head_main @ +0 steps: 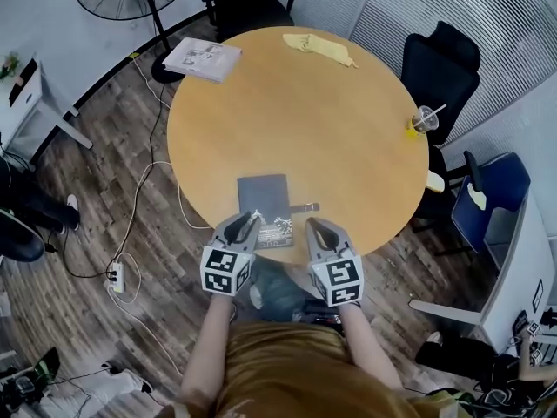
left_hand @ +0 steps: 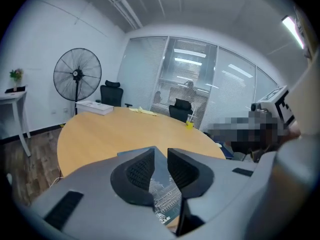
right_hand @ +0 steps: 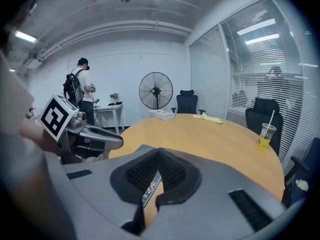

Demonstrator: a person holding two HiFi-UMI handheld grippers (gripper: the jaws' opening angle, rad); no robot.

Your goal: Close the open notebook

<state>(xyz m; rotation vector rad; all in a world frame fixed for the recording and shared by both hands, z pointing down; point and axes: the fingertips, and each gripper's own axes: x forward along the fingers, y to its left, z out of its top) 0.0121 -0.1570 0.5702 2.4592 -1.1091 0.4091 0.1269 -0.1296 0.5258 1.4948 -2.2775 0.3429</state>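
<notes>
Your left gripper hung over the closed notebook's near edge, jaws slightly apart and empty. Your right gripper, jaws together, hovered just beside that notebook.

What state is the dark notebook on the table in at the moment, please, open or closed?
Closed: the notebook lies flat showing one dark cover, no pages spread. Its strap sticks out loose to the right.

Dark grey notebook, tan table, yellow cloth.
</notes>
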